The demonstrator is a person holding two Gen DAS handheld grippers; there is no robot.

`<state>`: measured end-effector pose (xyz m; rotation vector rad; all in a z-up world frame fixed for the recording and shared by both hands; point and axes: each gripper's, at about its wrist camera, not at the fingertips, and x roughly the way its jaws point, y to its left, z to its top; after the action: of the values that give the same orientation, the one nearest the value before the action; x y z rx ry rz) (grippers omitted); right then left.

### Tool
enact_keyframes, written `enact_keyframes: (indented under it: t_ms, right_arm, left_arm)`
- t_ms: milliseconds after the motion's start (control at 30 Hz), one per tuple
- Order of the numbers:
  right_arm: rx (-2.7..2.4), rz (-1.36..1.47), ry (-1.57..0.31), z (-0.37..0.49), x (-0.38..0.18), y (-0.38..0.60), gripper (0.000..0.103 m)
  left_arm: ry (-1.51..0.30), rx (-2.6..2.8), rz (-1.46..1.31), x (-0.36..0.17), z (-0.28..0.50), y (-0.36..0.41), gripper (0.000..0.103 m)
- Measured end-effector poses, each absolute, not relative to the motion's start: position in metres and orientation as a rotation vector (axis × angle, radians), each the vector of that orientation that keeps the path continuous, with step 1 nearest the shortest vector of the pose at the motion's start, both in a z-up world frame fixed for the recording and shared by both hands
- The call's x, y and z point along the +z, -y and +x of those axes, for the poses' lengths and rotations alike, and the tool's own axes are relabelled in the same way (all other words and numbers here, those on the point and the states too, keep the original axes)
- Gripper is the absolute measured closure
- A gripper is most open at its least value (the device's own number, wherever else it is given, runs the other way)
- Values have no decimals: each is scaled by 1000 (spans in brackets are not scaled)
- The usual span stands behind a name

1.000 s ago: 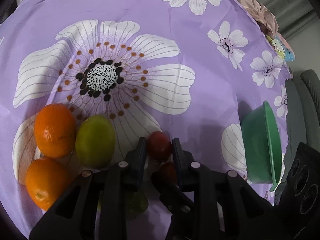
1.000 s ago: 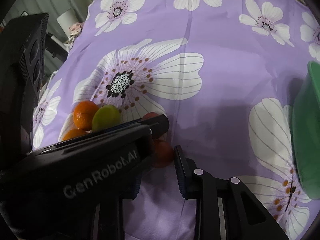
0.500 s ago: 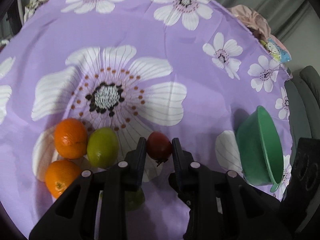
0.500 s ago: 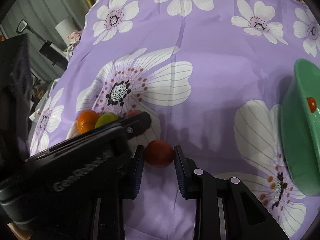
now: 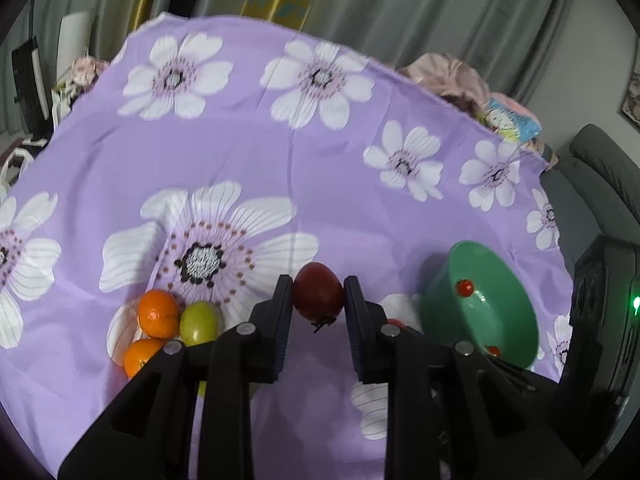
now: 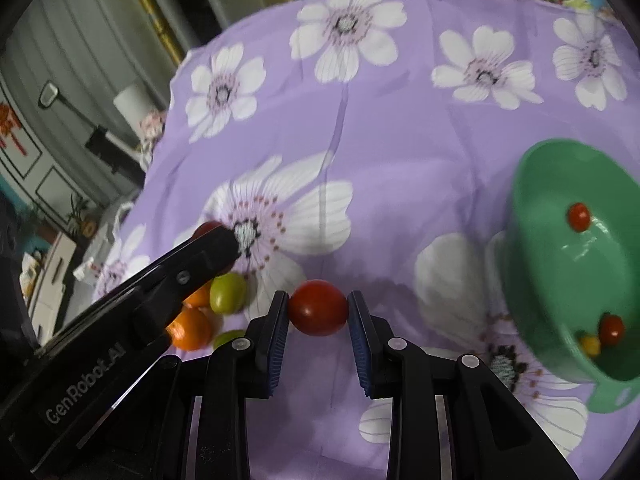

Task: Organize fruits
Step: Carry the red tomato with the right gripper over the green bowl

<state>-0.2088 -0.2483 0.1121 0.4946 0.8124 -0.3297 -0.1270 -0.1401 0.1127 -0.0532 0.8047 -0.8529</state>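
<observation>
My left gripper (image 5: 318, 294) is shut on a dark red tomato (image 5: 319, 291) and holds it above the purple flowered cloth (image 5: 248, 152). My right gripper (image 6: 318, 308) is shut on a brighter red tomato (image 6: 318, 307), also lifted. A green bowl (image 5: 516, 320) stands at the right with small red tomatoes inside; in the right wrist view the green bowl (image 6: 532, 280) also holds a yellow one. Two oranges (image 5: 158, 314) and a green fruit (image 5: 199, 323) lie at the left. The left gripper's body (image 6: 160, 292) crosses the right wrist view.
A second green fruit (image 6: 228, 338) peeks out by the oranges (image 6: 191, 328). Curtains (image 5: 400, 8) and a grey chair (image 5: 600, 176) stand beyond the table. Pink and blue bundles (image 5: 496, 108) lie at the far edge.
Both grippers have risen from the cloth, each carrying its tomato. The views now take in the whole table and the bowl's inside.
</observation>
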Motion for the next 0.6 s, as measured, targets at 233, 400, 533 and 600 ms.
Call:
enact_keyframes:
  t_ms: [233, 400, 533, 600]
  right_arm:
    - [-400, 544, -674, -246, 141, 278, 72]
    - [-526, 544, -589, -278, 154, 299, 72]
    - [-575, 611, -511, -308, 160, 321, 72]
    - [-619, 625, -486, -321, 162, 329, 72]
  left_arm:
    - [-720, -898, -53, 135, -153, 153, 78]
    - [-697, -955, -24, 143, -174, 176, 78]
    - [-688, -999, 5, 143, -191, 197, 78]
    - [-697, -1026, 18, 141, -199, 210, 78]
